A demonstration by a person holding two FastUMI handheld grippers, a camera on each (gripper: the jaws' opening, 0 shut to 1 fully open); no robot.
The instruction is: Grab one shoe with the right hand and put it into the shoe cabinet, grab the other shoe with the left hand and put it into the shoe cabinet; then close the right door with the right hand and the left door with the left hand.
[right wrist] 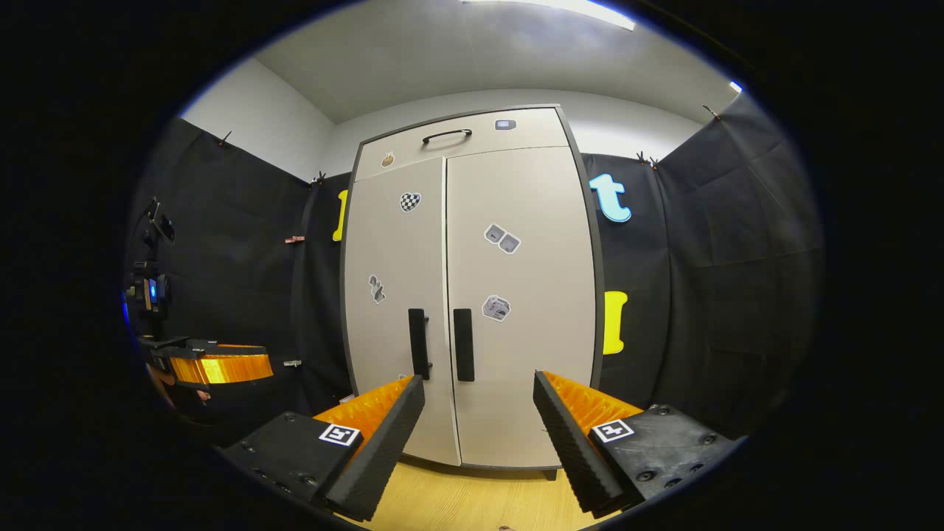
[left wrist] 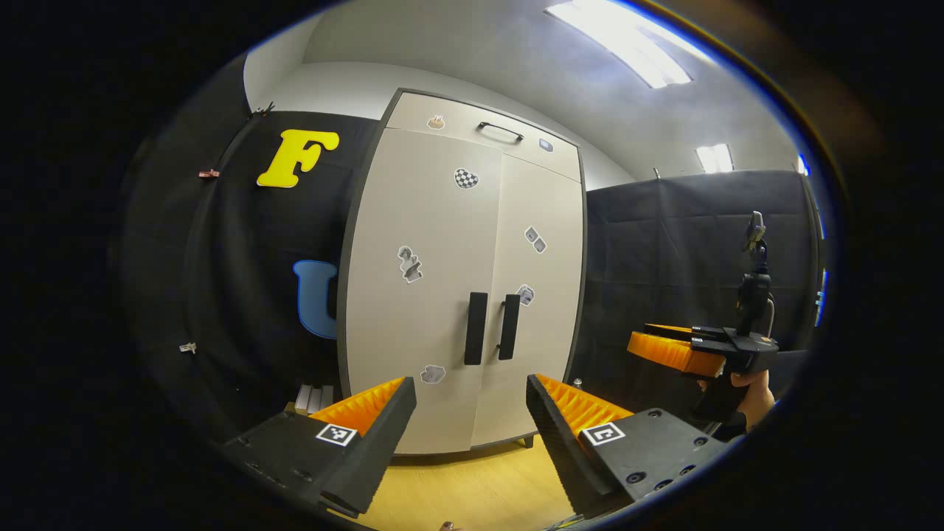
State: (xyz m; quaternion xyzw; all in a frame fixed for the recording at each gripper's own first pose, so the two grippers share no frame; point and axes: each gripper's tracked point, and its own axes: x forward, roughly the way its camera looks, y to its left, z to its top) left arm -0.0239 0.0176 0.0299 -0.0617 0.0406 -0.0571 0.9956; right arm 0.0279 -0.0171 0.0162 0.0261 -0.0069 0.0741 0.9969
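In the left gripper view, the left gripper sits at the bottom centre of the frame with its two fingers spread wide apart and nothing between them. Through the gap stands the shoe cabinet, filling the middle of the frame, with its left door and right door both closed and meeting at a thin seam. Two dark vertical handles sit side by side at that seam, just above the fingertips. A drawer front with a curved handle runs across the top of the cabinet, and small stickers are scattered over both doors. The wooden floor shows at the lower edge, below the cabinet's base.

At the right edge of this view the right gripper is held up by a hand, well apart from the cabinet; from this side angle its opening is hard to judge.

In the right gripper view, its own fingers at the bottom centre are likewise wide open and empty, touching nothing. The closed cabinet stands centred beyond them. The shoes are presumably behind the doors; I cannot tell.
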